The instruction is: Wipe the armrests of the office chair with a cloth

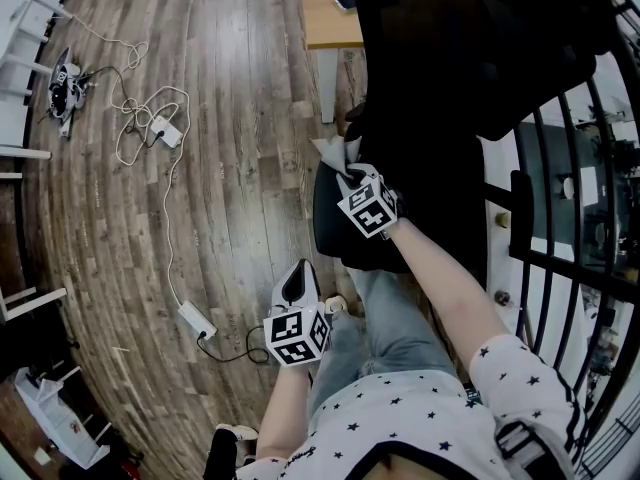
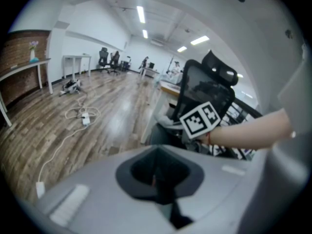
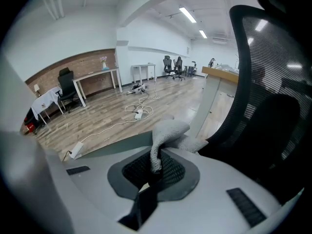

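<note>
The wooden floor (image 1: 200,118) is filling the left and near parts of the head view. The black office chair (image 1: 450,58) is standing on the right, its mesh backrest facing the person. A light wooden desk (image 1: 325,18) is standing at the far side, just beside the chair.

The right gripper (image 1: 350,173) is reaching to the left edge of the chair seat. Its jaws are clamping a grey cloth (image 1: 333,151). In the right gripper view, the cloth is rising from between the jaws and folding over toward the chair frame. Whether the cloth is touching an armrest cannot be determined.

The left gripper (image 1: 298,278) is hanging nearer to the person, left of the chair and apart from it, above the floor. In the left gripper view, its jaws are resting together with nothing between them.

A white cable (image 1: 150,118) is lying looped on the floor at the far left. A white power strip (image 1: 195,318) is lying left of the left gripper.
</note>
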The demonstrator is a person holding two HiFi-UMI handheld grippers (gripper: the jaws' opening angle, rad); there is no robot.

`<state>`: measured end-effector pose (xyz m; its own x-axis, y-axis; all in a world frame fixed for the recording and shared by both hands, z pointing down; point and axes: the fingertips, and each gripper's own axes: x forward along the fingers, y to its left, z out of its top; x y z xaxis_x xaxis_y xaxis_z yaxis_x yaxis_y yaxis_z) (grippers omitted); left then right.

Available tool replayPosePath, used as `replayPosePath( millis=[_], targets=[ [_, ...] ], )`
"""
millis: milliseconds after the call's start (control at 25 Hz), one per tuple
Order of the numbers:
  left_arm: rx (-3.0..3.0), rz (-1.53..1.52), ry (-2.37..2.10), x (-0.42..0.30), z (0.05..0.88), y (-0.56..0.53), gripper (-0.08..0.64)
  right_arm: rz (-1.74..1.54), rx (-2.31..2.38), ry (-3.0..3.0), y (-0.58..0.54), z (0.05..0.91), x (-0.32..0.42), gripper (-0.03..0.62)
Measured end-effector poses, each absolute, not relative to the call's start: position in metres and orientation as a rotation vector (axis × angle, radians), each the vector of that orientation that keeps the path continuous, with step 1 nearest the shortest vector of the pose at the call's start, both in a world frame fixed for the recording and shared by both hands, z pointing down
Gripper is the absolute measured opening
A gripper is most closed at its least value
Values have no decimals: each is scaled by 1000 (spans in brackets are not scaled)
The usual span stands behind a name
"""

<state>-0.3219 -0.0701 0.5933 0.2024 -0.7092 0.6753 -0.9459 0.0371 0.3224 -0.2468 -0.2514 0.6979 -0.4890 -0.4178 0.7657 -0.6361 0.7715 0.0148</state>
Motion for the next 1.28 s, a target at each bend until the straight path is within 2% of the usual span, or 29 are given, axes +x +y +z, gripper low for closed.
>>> replayPosePath(
  millis=[1280],
  targets=[
    [1747, 397, -1567, -316, 578, -16, 6, 358, 692, -2162, -160, 696, -251, 31]
  ],
)
